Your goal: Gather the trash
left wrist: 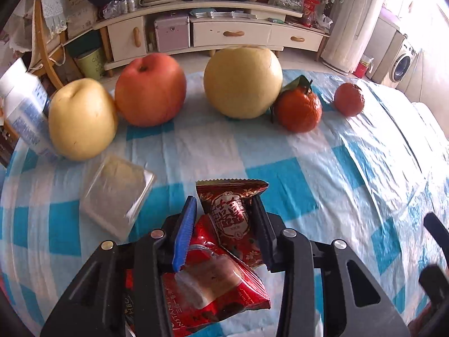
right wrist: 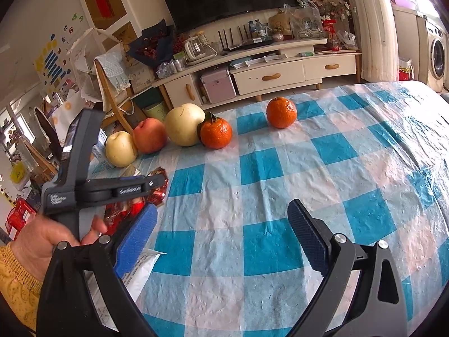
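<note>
A blue-and-white checked tablecloth point(right wrist: 266, 168) covers the tabletop and fills the lower two thirds of both views. Along its far edge, across the middle of the left wrist view, stands a row of fruit: a big yellow pear point(left wrist: 242, 81) at centre, a red apple point(left wrist: 150, 90) to its left, a smaller yellow pear point(left wrist: 81, 119) at the left end touching the apple, then a leafy mandarin point(left wrist: 298, 109) against the big pear and a second mandarin point(left wrist: 349, 99) apart at the right. A white and blue carton point(left wrist: 25, 109) leans at the left edge beside the small pear.

The left gripper point(left wrist: 224, 213) rises from the bottom centre of its view, its jaws clamped on a dark red candy wrapper point(left wrist: 231, 210) that stands up between the blue pad and the black pad. Below it, in the gripper's frame, sits a bright red snack packet point(left wrist: 219, 289). A clear plastic box point(left wrist: 116, 193) lies on the cloth just left of the blue pad.

The right gripper point(right wrist: 224, 233) hovers over bare cloth at the bottom of its view, jaws wide apart and holding nothing. At the left of that view a hand point(right wrist: 47, 241) grips the left gripper's handle.
</note>
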The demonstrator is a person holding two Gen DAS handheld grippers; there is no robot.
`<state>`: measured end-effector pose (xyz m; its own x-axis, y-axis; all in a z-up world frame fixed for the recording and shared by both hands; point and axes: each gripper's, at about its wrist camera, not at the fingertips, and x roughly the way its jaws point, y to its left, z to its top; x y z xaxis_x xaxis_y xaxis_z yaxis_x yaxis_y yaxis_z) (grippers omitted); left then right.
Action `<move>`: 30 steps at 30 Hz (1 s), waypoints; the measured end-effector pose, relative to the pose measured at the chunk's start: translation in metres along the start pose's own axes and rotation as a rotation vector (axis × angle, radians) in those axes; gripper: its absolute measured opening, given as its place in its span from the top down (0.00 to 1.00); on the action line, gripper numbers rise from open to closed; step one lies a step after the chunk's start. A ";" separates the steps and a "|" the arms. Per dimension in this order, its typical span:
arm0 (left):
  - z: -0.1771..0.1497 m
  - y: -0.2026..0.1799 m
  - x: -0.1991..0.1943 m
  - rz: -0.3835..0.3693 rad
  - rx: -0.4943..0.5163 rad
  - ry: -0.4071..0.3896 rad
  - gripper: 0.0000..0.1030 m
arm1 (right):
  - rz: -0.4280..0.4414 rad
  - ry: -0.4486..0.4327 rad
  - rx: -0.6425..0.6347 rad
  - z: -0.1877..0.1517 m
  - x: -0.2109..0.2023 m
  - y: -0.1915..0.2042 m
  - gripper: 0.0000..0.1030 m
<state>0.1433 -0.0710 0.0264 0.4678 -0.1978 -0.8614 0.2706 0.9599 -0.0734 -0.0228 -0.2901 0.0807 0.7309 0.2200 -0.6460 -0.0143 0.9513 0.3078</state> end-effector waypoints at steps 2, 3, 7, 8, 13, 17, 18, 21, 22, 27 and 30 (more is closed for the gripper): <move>-0.020 -0.001 -0.011 0.002 0.014 -0.003 0.60 | 0.006 0.008 0.005 0.000 0.002 0.000 0.08; -0.030 -0.002 -0.017 -0.001 0.017 -0.002 0.60 | 0.010 0.011 0.006 -0.001 0.003 0.000 0.08; -0.062 -0.006 -0.039 -0.050 0.016 0.010 0.60 | 0.027 0.028 0.001 -0.003 0.006 0.004 0.08; -0.066 -0.003 -0.044 -0.068 0.000 0.004 0.60 | 0.031 0.033 -0.001 -0.004 0.008 0.006 0.08; -0.054 0.019 -0.073 0.007 -0.023 -0.112 0.46 | 0.072 0.063 -0.021 -0.008 0.014 0.016 0.08; -0.021 0.045 -0.057 0.109 -0.012 -0.128 0.34 | 0.102 0.098 -0.044 -0.011 0.023 0.027 0.08; -0.013 0.051 -0.046 0.128 -0.002 -0.108 0.34 | 0.107 0.104 -0.050 -0.012 0.024 0.029 0.08; -0.002 0.062 -0.018 0.156 0.023 -0.058 0.34 | 0.118 0.121 -0.066 -0.014 0.027 0.034 0.08; 0.003 0.066 -0.009 0.167 0.033 -0.040 0.34 | 0.120 0.126 -0.069 -0.015 0.028 0.034 0.08; 0.015 0.072 0.015 0.166 0.050 -0.001 0.34 | 0.141 0.145 -0.088 -0.018 0.032 0.040 0.08; 0.020 0.071 0.016 0.167 0.060 -0.012 0.43 | 0.154 0.156 -0.116 -0.021 0.033 0.046 0.08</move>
<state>0.1864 -0.0100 0.0176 0.5203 -0.0395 -0.8531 0.2378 0.9661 0.1003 -0.0135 -0.2344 0.0586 0.6001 0.3864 -0.7004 -0.2021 0.9204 0.3346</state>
